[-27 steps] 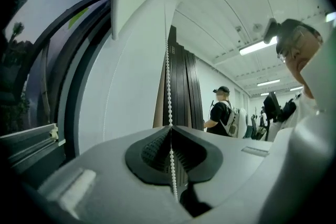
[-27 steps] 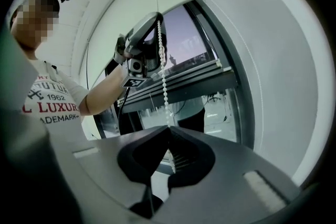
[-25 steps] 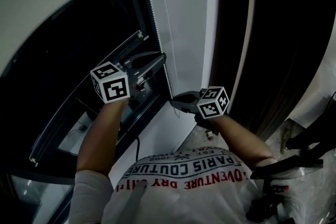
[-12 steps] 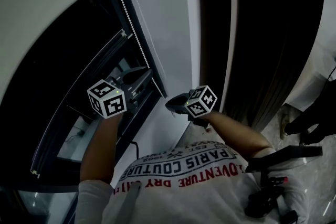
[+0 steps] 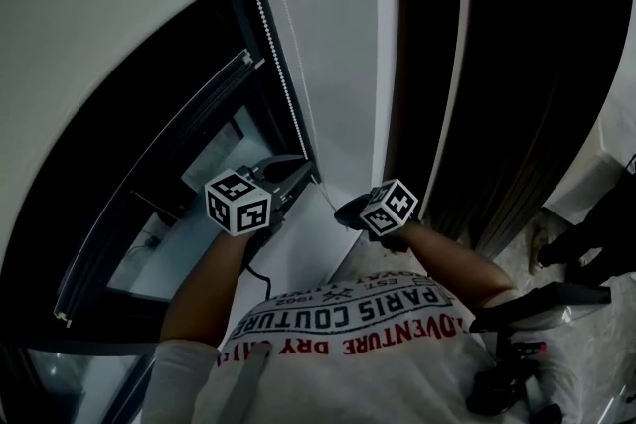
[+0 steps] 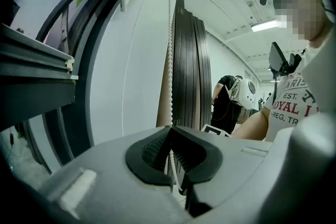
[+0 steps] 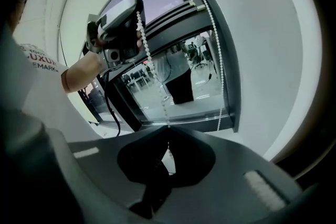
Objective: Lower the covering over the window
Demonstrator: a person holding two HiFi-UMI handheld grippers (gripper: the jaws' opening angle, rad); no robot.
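The chain [image 6: 169, 60] is clamped in the closed fingers of the left gripper [image 6: 169, 129] and right gripper [image 7: 168, 129], the blind [image 5: 109, 25] is hung only partway down the window [image 5: 149, 144], and the chain could be slipped or jammed if pulled askew.

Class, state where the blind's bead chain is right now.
In the head view the bead chain hangs at centre beside the window frame, pinched by the left gripper and right gripper.

The right gripper's [image 7: 167, 131] jaws are pressed together on the bead chain [image 7: 152, 68], which runs up and left to the left gripper [image 7: 119, 23]. A second strand [image 7: 216, 55] hangs at right, along the window frame [image 7: 231, 86].
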